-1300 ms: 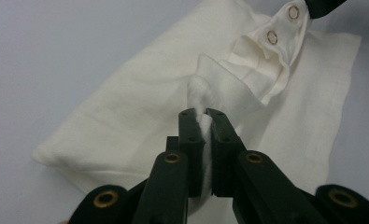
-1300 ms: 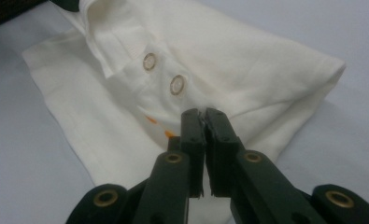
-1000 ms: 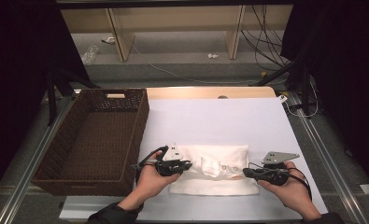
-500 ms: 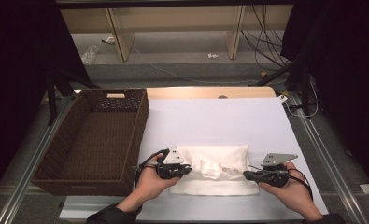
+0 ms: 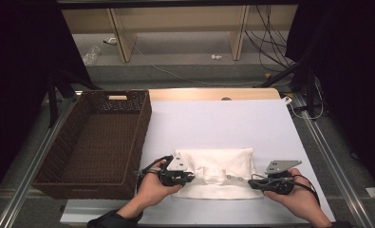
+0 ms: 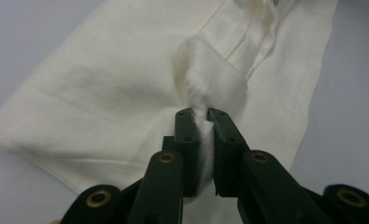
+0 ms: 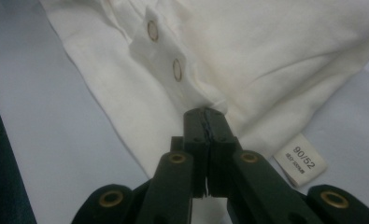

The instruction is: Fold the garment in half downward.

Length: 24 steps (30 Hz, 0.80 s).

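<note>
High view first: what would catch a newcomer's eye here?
A folded white garment lies at the near edge of the table's pale sheet, pinched from both sides: the left hand-held gripper bunches a fold of its cloth, and the right hand-held gripper is shut on its edge near two snap buttons. A dark wicker basket sits to the left.

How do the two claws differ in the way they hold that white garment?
The left claw pinches a thick bunched fold of the white garment, so cloth fills a gap between its jaws. The right claw bites a thin edge beside the snap buttons, jaws almost touching, near a size label. Both are shut on the garment's near edge.
</note>
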### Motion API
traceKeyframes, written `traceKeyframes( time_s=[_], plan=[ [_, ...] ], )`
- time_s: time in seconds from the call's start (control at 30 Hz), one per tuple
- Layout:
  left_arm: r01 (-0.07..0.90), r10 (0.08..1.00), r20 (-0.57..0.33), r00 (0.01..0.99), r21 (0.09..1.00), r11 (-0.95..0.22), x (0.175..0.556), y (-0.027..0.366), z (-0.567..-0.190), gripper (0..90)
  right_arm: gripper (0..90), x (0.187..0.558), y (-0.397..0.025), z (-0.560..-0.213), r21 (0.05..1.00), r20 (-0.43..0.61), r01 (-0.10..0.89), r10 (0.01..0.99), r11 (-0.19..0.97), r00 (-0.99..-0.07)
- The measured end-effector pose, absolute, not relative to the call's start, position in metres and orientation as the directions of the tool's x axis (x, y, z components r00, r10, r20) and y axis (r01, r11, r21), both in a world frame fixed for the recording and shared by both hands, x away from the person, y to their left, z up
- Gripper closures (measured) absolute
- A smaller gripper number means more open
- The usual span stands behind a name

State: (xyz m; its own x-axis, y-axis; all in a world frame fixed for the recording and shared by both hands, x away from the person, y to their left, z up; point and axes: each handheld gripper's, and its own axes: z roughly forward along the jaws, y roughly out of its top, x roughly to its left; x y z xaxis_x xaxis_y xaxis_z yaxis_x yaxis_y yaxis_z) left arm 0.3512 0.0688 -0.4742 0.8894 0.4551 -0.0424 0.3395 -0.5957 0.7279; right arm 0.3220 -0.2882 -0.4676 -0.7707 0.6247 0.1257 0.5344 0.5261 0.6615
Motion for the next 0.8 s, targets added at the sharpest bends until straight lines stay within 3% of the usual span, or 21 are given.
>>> traceKeyframes(
  time_s=[0.8],
  plan=[
    [0.36, 0.436, -0.059, 0.898, 0.668, -0.651, 0.337, 0.078, -0.477, 78.8, 89.8, 0.319, -0.297, -0.472, 0.627, 0.137, 0.571, 0.647, 0.53, -0.75]
  ],
)
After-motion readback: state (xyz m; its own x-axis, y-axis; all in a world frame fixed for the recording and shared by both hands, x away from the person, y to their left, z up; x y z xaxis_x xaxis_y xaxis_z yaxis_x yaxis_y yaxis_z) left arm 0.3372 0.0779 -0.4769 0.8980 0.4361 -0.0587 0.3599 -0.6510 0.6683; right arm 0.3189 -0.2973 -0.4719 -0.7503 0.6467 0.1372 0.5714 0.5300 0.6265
